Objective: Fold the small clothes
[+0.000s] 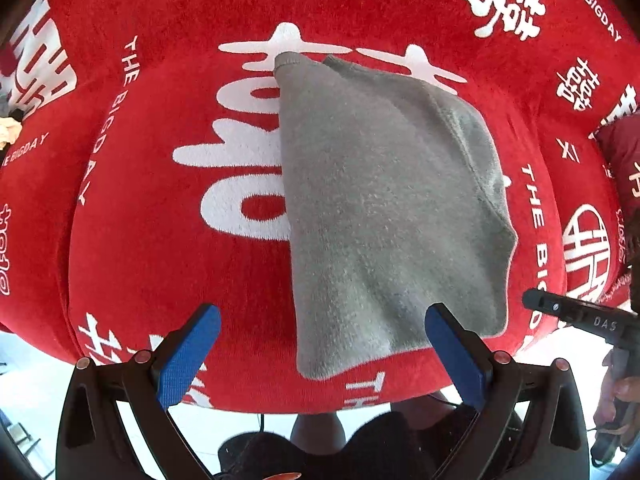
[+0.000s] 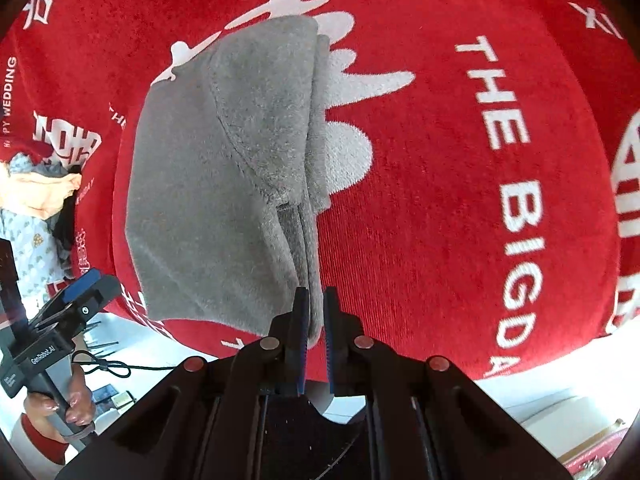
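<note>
Starting at the left edge, a heap of other small clothes, orange and pale patterned pieces, waits at the far left end of the red cloth printed with white characters and "THE BIG DAY" that covers the table. Next comes the left tongs, their blue pads spread wide and holding nothing, hanging over the near edge of the table with the near hem of the grey fleece garment lying between and just beyond the pads, not touched by either. The garment itself lies in the middle of the cloth, already doubled over on itself, its long axis running from the near edge away toward the far side, with a seam curving along its right half and a narrow folded strip along its right margin. Farther right, the right tongs are pinched on that near right corner, the fabric squeezed between the two blue pads. The coming move seems to turn on this: the piece stretches straight away from both tongs, so a lengthwise fold would carry the near hem toward the far end, and the free left tongs are nearest the ungripped near left corner, probably the next place to take hold.
</note>
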